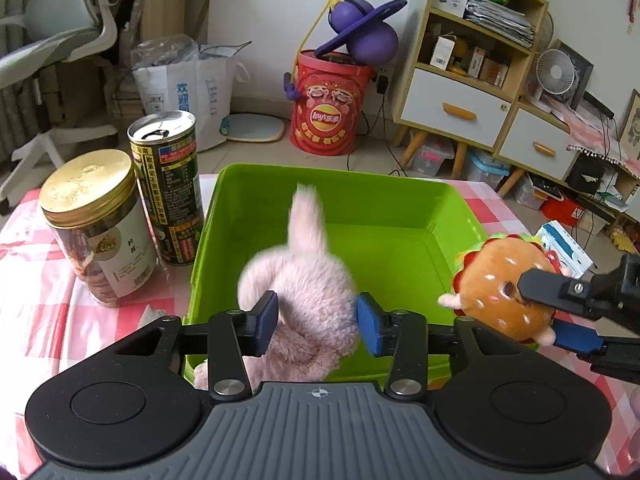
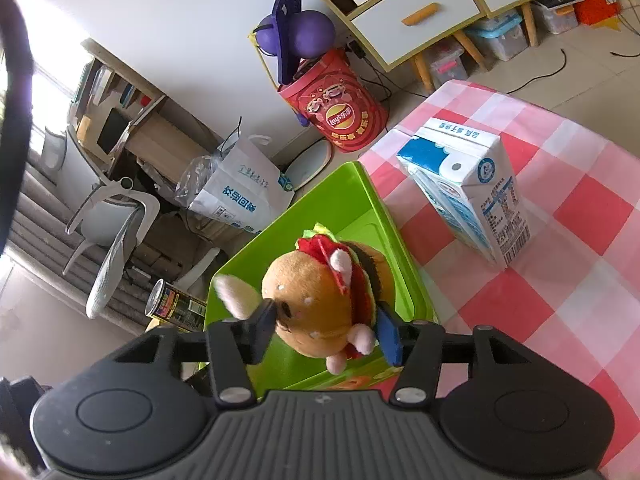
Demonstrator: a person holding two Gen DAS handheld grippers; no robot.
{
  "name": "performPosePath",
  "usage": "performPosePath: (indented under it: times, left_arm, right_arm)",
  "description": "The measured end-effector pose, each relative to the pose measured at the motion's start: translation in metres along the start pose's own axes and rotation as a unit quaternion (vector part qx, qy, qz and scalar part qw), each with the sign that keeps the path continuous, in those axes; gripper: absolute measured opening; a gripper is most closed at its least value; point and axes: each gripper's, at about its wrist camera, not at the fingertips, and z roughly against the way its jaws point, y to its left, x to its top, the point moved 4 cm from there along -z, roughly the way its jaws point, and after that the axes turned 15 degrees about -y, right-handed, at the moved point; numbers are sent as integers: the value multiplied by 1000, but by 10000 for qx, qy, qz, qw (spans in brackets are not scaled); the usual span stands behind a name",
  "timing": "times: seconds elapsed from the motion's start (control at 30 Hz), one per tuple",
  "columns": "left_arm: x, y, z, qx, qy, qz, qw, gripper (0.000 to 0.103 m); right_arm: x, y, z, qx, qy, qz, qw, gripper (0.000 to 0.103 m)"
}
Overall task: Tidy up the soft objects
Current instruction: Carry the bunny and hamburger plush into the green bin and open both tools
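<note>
The bin (image 1: 256,184) sits on the worktop (image 1: 48,320). Left of it stand a can (image 1: 168,188) and, nearer the camera, a jar (image 1: 96,224), close beside each other. A plush rabbit (image 1: 308,280) hangs over the bin's near part, between the fingers of the left hand-held gripper (image 1: 318,322). At the bin's right edge the right hand-held gripper (image 2: 326,334) holds a burger plush (image 2: 320,300). A carton (image 2: 468,192) stands on the worktop to the right of the bin.

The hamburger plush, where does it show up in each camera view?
Left wrist: hamburger plush at right edge, clamped in the right tongs.
Right wrist: centre, between the tongs, over the green bin.
Shared landmark: the red Lay's bucket.
</note>
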Motion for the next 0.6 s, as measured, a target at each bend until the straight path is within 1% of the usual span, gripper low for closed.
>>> performPosePath:
  times: [0.03,0.07,0.1,0.13,0.27,0.33,0.4,0.47,0.57,0.6]
  left_arm:
    - [-1,-1,3,11,-28,-14,10000,58]
    - [0,-2,6,14,-62,-25,10000,62]
    - [0,-3,9,11,-99,-45,9999,66]
    - [0,-4,14,-17,-120,-77,9999,67]
    - [2,-3,28,-13,-103,-155,9998,74]
    - [2,0,37,12,-93,-103,9999,80]
    - [2,2,45,19,-79,-6,10000,81]
    - [3,4,56,14,-43,52,10000,82]
    - [2,8,73,27,-30,77,10000,87]
    - [1,10,79,31,-26,72,10000,90]
  right_arm:
    - [0,0,0,5,0,-24,10000,40]
    - [1,0,0,9,0,-49,10000,41]
    - [2,0,1,11,5,-72,10000,45]
    - [2,0,2,22,3,-87,10000,49]
    - [3,7,3,100,13,-46,9999,52]
    - [3,12,4,152,57,-6,9999,53]
    - [2,17,6,216,102,54,9997,57]
    - [2,23,10,264,111,174,9994,59]
    - [1,31,17,217,191,436,9986,62]
    - [1,34,19,213,224,544,9980,64]
